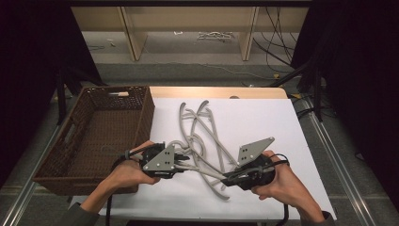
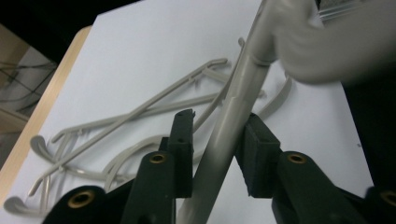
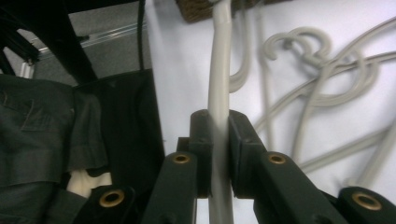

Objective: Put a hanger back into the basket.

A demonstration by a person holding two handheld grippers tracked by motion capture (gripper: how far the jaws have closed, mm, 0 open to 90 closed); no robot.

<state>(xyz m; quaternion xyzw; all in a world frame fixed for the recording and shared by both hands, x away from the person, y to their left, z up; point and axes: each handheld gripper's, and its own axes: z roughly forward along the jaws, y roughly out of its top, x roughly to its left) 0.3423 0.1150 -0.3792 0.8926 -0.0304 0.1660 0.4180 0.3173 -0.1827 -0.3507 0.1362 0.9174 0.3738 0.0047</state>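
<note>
The desk, under a white sheet, carries a brown wicker basket at its left edge and a tangled pile of grey hangers at centre. No legible writing or brand is visible. One hanger is lifted at the near edge between both hands. The left gripper points right, its fingers straddling the hanger's bar, one side not visibly pressing. The right gripper points left, its fingers clamped on the same bar.
</note>
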